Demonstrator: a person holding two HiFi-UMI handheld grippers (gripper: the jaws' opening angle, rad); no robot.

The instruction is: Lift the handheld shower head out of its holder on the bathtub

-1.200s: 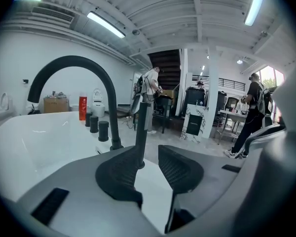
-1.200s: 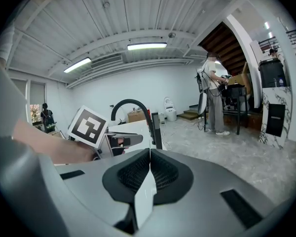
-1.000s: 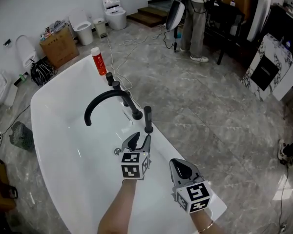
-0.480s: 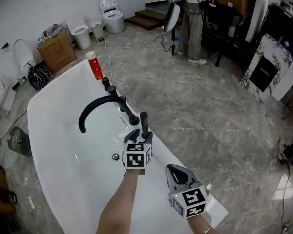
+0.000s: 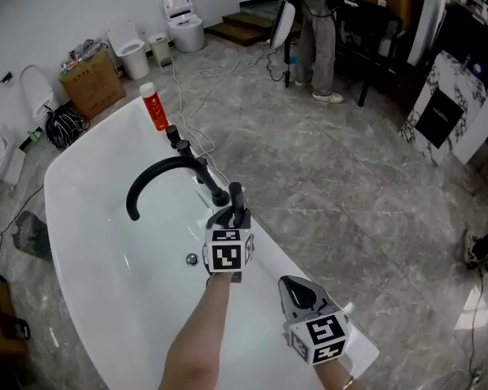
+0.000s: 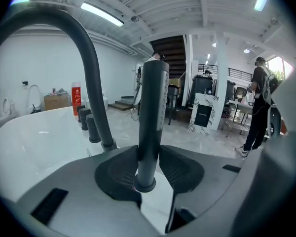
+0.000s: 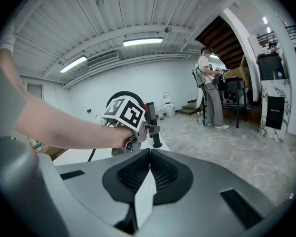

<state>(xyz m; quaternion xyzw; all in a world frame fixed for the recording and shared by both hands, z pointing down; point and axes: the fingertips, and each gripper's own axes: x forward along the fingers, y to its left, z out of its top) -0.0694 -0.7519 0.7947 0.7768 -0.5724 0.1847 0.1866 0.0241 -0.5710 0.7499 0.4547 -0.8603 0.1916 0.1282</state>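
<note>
At the centre of the head view, the left hand-held gripper (image 5: 232, 216) is clamped on the black cylindrical handheld shower head (image 5: 237, 195). The shower head stands upright in its round black holder (image 6: 145, 184) on the right-hand rim of the white glossy bathtub (image 5: 98, 242). The jaws have just been closing, and in the left gripper view the dark ribbed pads (image 6: 120, 171) press the handle from both sides just above that holder. Up and to the left, the black arched faucet spout (image 5: 159, 171) curves over the basin. A red plastic bottle (image 5: 154, 110) stands on the rim farther toward the upper left. The right hand-held gripper (image 5: 298, 288) hangs at lower centre-right over the tub's rim, jaws together with nothing between them.
</note>
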